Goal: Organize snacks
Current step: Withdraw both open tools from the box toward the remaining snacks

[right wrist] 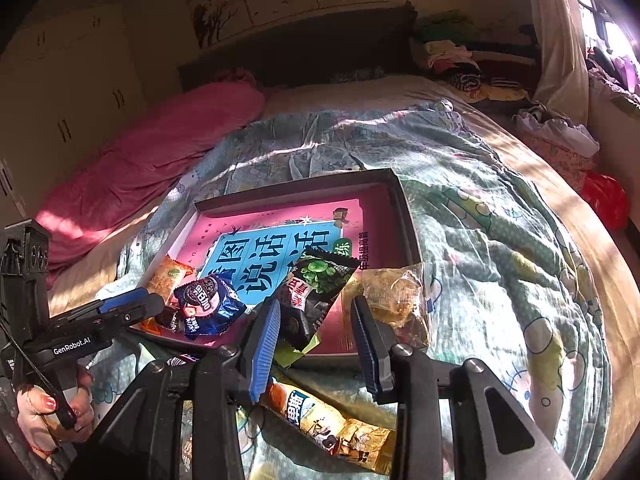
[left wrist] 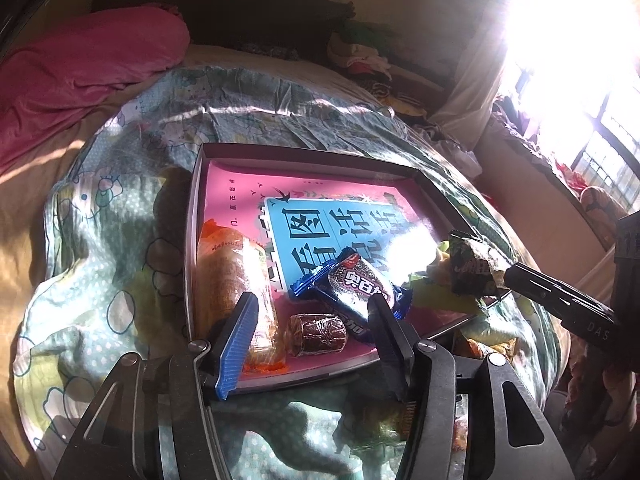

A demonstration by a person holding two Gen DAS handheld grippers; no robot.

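Broadly, I'm looking across a bed covered by a pale green cartoon-print quilt (right wrist: 500, 208), with a pink blanket (right wrist: 152, 156) bunched along its far left side. On the quilt sits a shallow dark-rimmed box (right wrist: 406, 216) whose floor is a pink and blue printed sheet (left wrist: 320, 220).

Inside the box, along its left wall, lies a long orange-wrapped snack (left wrist: 236, 276). Next to it toward the middle is a blue cookie packet (left wrist: 356, 288), and just in front of that a small brown wrapped candy (left wrist: 316, 332).

My left gripper (left wrist: 312, 320) hangs over the near edge of the box with its jaws wide apart, holding nothing; the brown candy lies between the fingers in that view.

In the right wrist view, my right gripper (right wrist: 316, 332) has its jaws apart, and the dark green pea snack packet (right wrist: 316, 292) stands tilted over the near right part of the box, its lower end against the blue-padded finger (right wrist: 266, 344). From the left wrist view the packet seems pinched at the gripper's tip, so I cannot tell whether it is truly gripped.

A clear bag of yellowish snacks (right wrist: 396, 292) rests at the box's near right corner, and a yellow packet (right wrist: 332, 428) lies on the quilt below my right gripper.
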